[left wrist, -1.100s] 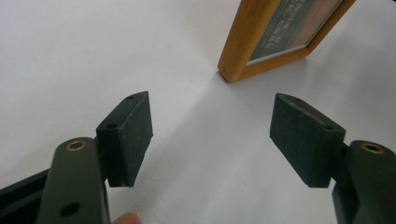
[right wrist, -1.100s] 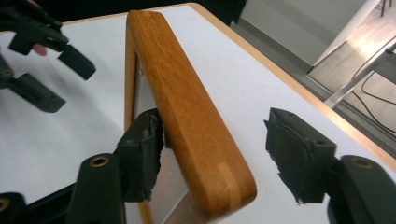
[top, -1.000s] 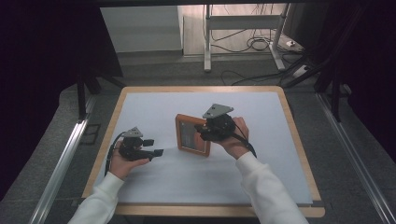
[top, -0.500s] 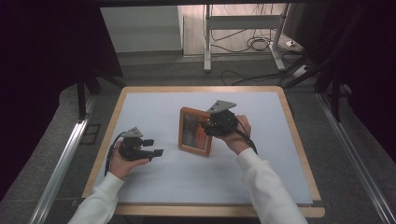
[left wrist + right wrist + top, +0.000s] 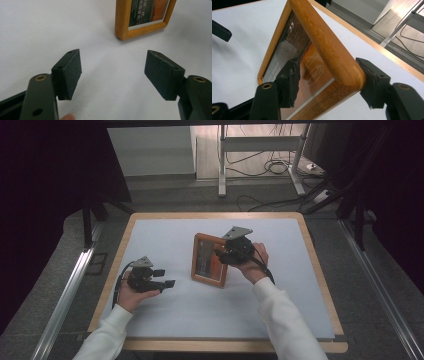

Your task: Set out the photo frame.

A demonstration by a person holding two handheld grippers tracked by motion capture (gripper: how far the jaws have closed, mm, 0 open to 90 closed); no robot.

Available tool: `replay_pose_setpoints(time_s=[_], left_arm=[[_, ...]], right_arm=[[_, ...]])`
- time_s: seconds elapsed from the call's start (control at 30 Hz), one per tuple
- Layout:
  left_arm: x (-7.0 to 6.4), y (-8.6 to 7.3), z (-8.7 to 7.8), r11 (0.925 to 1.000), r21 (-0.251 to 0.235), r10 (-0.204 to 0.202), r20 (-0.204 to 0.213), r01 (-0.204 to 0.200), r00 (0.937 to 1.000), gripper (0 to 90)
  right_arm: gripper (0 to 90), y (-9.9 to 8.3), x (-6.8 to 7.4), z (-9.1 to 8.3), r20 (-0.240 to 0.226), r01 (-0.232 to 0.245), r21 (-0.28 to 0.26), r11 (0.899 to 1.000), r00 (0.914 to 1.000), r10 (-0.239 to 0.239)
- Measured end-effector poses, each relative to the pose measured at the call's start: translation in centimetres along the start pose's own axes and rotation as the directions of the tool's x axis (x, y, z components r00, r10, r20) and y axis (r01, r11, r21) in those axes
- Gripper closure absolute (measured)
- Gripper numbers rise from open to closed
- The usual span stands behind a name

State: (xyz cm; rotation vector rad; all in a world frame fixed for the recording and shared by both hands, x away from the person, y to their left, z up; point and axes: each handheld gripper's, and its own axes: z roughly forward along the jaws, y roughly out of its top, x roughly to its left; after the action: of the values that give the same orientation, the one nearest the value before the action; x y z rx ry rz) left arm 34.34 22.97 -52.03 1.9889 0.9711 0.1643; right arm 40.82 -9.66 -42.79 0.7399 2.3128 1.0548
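My right hand-held gripper (image 5: 223, 254) clamps a corner of the rectangular orange wooden picture frame (image 5: 208, 260), holding it tilted near the middle of the white tabletop (image 5: 165, 235); my left hand-held gripper (image 5: 167, 278) rests toward the left edge with jaws spread wide, holding nothing, apart from the frame

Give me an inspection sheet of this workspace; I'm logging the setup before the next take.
Surface: white sheet on wood-edged table.
Job's things: wooden picture frame with orange print, one edge raised, tilted.
Clutter: nothing seen.
Grippers: right gripper shut on the frame's corner; left gripper open, jaws apart, short of the frame.
Cables: black cable loops from the left gripper; loose cables on floor.
Surroundings: metal stand legs, dark curtains.
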Motion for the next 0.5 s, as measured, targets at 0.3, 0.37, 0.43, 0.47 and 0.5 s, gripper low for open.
replay_pose_setpoints(time_s=[0.3, 0.37, 0.43, 0.47, 0.5], left_arm=[[0.0, 0.0, 0.0, 1.0000, 0.000, 0.001, 0.001, -0.001, 1.0000, 29.3], [0.0, 0.0, 0.1, 1.0000, 0.000, 0.002, 0.002, -0.002, 1.0000, 29.3], [0.0, 0.0, 0.1, 1.0000, 0.001, 0.002, 0.002, -0.002, 1.0000, 29.3], [0.0, 0.0, 0.1, 1.0000, 0.000, 0.001, 0.003, -0.001, 1.0000, 29.3], [0.0, 0.0, 0.1, 1.0000, 0.004, 0.006, 0.002, -0.006, 1.0000, 29.3]], right_arm=[[33.1, -0.6, -0.2, -0.4, -0.015, -0.040, -0.010, 0.999, 0.9991, 0.040], [32.0, -0.9, -0.2, -0.7, -0.029, -0.053, -0.012, 0.999, 0.9982, 0.053], [30.8, -1.2, -0.1, -1.0, -0.024, -0.048, -0.010, 0.999, 0.9986, 0.048], [30.3, -1.4, -0.1, -1.2, -0.023, -0.057, -0.013, 0.998, 0.9981, 0.057], [29.6, -1.6, -0.1, -1.4, -0.022, -0.062, -0.015, 0.998, 0.9979, 0.062]])
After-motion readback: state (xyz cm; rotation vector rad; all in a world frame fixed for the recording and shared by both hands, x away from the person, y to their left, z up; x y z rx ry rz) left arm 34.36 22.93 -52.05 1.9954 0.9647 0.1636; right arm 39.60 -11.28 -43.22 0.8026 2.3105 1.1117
